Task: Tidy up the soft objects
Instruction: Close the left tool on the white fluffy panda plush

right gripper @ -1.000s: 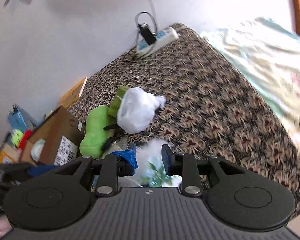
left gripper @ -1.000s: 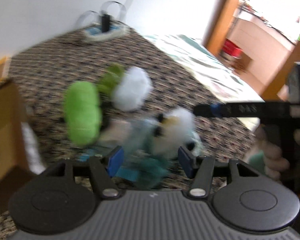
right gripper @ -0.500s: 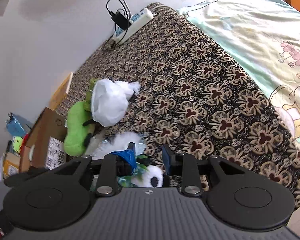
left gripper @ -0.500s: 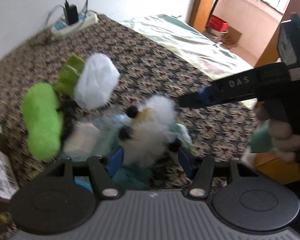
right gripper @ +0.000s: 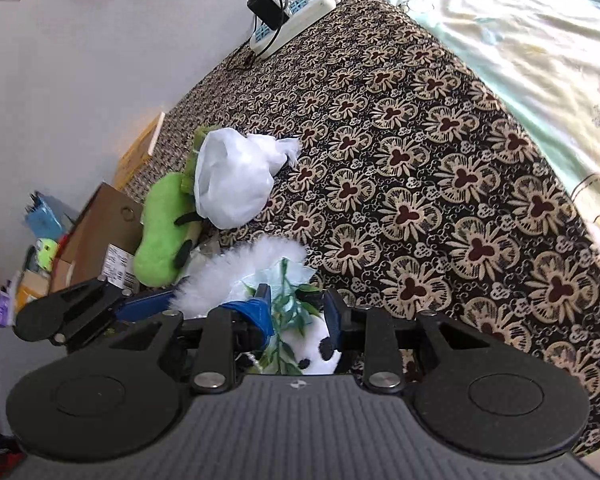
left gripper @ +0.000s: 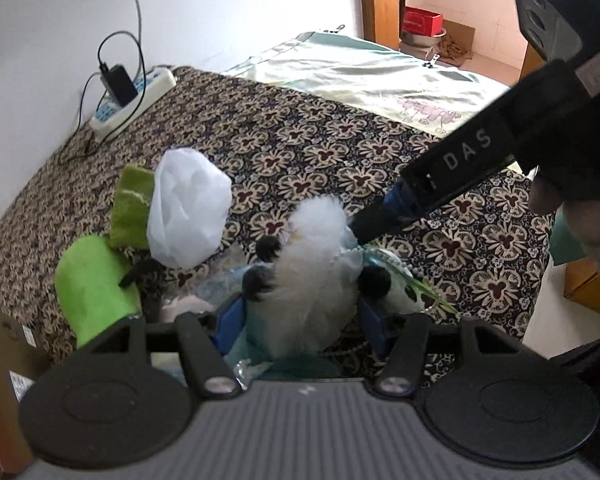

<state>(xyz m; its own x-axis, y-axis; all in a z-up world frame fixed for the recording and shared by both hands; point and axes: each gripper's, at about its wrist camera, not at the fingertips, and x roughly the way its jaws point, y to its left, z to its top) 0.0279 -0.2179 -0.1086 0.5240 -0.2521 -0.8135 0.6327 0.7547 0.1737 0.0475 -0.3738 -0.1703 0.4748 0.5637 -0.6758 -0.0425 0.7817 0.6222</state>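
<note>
A fluffy white plush (left gripper: pixel 312 276) with black paws lies in a pile on the patterned bed cover (left gripper: pixel 340 152). My left gripper (left gripper: pixel 302 316) is open, with the plush between its blue fingers. A panda plush (right gripper: pixel 320 350) with green leaves lies below my right gripper (right gripper: pixel 298 310), which is open over it. The right gripper reaches into the left wrist view (left gripper: pixel 374 224), its tip at the white plush. A green plush (left gripper: pixel 96 280) and a white plastic bag (left gripper: pixel 186 210) lie to the left.
A power strip (left gripper: pixel 134 106) with a charger lies at the far edge by the wall. A pale green sheet (left gripper: pixel 372 72) covers the bed's right part. A cardboard box (right gripper: pixel 100 232) and clutter stand beside the bed on the left.
Both grippers have moved closer to the pile. The white plush now sits between the left fingers, and the right gripper's tip has come down to it.
</note>
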